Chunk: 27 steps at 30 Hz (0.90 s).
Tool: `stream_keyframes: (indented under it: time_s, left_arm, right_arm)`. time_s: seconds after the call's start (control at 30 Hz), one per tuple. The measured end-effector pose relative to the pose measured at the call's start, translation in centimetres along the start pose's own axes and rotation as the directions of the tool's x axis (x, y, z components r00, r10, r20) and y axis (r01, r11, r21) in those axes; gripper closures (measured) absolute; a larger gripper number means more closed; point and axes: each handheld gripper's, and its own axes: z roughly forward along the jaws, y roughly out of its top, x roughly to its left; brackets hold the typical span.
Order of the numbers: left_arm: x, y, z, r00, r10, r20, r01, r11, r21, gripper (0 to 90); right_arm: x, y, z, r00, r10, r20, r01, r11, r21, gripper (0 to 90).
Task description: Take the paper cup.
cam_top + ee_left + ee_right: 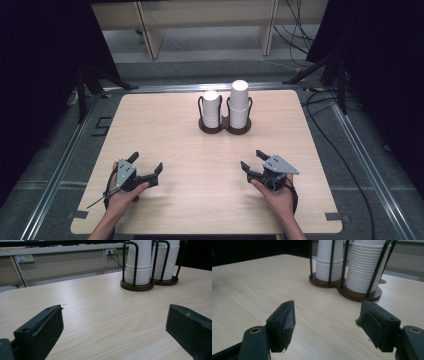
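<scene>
Two upright white cup stacks (226,104)

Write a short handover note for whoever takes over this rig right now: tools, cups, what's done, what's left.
Left tool: open, holding nothing, resting low at the near left of the table.
Right tool: open, holding nothing, at the near right.
Cup holder: dark, two rings, at the far middle of the table. The left stack of cups is shorter, the right stack of cups taller; both sit upside down inside the wire posts.
Done: nothing visible; no cup is out of the holder.
Left: all of the cup handling. Both tools point toward the holder, well short of it.
</scene>
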Motion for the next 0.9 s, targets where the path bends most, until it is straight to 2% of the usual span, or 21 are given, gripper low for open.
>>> stream_keyframes:
  time_s: [0.03,0.07,0.1,0.13,0.23,0.27,0.33,0.37,0.47,0.5,0.53,0.57,0.6,0.63,0.67,0.7,0.77,0.83,0.87,0.9]
  left_arm:
    - [-0.1,0.0,0.0,1.0000,0.007,0.002,-0.007,1.0000,0.002,0.6]
    - [-0.1,0.1,-0.2,0.9997,0.026,-0.001,-0.026,0.9994,0.021,0.6]
    - [-0.3,0.1,-0.2,0.9995,0.030,-0.002,-0.030,0.9993,0.022,0.6]
    - [-0.3,0.1,-0.2,0.9994,0.034,-0.002,-0.034,0.9991,0.027,0.7]
    - [-0.4,0.0,0.0,0.9998,0.020,-0.008,-0.020,0.9997,0.011,0.6]
    - [-0.4,0.0,0.0,0.9998,0.020,-0.008,-0.020,0.9997,0.011,0.6]
    - [-0.3,0.1,-0.1,0.9998,0.017,-0.010,-0.017,0.9996,0.021,0.5]
    - [-0.2,0.1,-0.1,0.9998,0.019,-0.006,-0.018,0.9997,0.019,0.4]
    - [-0.2,0.1,-0.2,0.9999,0.014,0.002,-0.014,0.9997,0.022,0.0]
    - [-0.1,0.2,0.0,0.9999,-0.010,0.007,0.010,0.9999,0.002,0.0]
    - [0.0,0.5,-0.2,0.9999,-0.009,0.014,0.008,0.9999,0.006,0.0]
    - [0.0,0.7,-0.2,0.9995,-0.026,0.018,0.026,0.9996,-0.014,0.0]
    - [0.0,1.0,-0.2,0.9993,-0.023,0.028,0.024,0.9994,-0.026,0.0]
    - [0.0,1.3,-0.4,0.9995,-0.018,0.024,0.019,0.9997,-0.017,0.0]
    - [-0.1,1.6,-0.4,0.9996,-0.015,0.023,0.016,0.9997,-0.018,0.0]
    - [-0.1,1.7,-0.3,0.9994,-0.012,0.031,0.013,0.9997,-0.020,0.0]
    - [-0.3,2.0,-0.1,0.9989,0.004,0.046,-0.003,0.9997,-0.023,0.0]
    - [-0.5,2.1,0.2,0.9978,0.010,0.065,-0.009,0.9998,-0.017,0.0]
    - [-0.6,2.2,0.5,0.9971,0.015,0.075,-0.013,0.9997,-0.020,0.3]
    - [-0.6,2.3,0.7,0.9963,0.024,0.082,-0.022,0.9996,-0.015,0.4]
  right_arm:
    - [0.1,0.0,0.0,0.9997,0.010,0.021,-0.010,1.000,-0.010,29.7]
    - [0.1,0.0,0.0,0.9999,-0.001,0.015,0.001,1.000,-0.003,29.3]
    - [0.1,-0.1,0.1,0.9999,0.010,-0.002,-0.010,1.000,0.004,29.4]
    - [0.0,-0.1,0.1,0.9999,-0.009,0.008,0.009,1.000,0.011,29.4]
    - [0.2,-0.1,0.3,0.9999,-0.017,-0.002,0.017,1.000,0.020,29.9]
    - [0.1,-0.1,0.3,0.9989,-0.046,0.014,0.046,0.999,0.011,30.7]
    - [0.3,0.0,0.5,0.9993,-0.038,-0.007,0.038,0.999,0.002,30.9]
    - [0.4,0.2,0.5,0.9992,-0.038,0.010,0.038,0.999,0.002,31.1]
    - [0.5,0.7,0.6,0.9988,-0.046,0.016,0.046,0.999,0.002,31.1]
    - [0.5,1.1,0.7,0.9973,-0.071,0.018,0.071,0.997,-0.007,31.4]
    - [0.8,1.3,0.9,0.9991,-0.043,0.008,0.043,0.999,-0.011,31.4]
    - [0.7,1.5,1.1,0.9973,-0.072,0.014,0.072,0.997,-0.032,31.5]
    - [0.7,1.7,1.0,0.9959,-0.089,0.016,0.089,0.996,-0.021,31.5]
    - [1.0,1.8,1.1,0.9983,-0.058,0.003,0.058,0.998,-0.009,31.6]
    - [1.0,2.0,1.3,0.9977,-0.067,0.007,0.067,0.998,-0.014,31.8]
    - [0.7,2.2,1.4,0.9941,-0.106,0.023,0.107,0.994,-0.031,31.9]
    - [0.8,2.5,1.7,0.9978,-0.067,0.008,0.067,0.998,-0.022,32.0]
    - [0.5,2.9,2.1,0.9949,-0.100,0.012,0.101,0.994,-0.036,32.1]
    - [0.7,3.1,2.2,0.9978,-0.066,0.000,0.066,0.998,-0.025,32.1]
    - [0.5,3.3,2.4,0.9973,-0.073,0.006,0.073,0.997,-0.028,32.1]
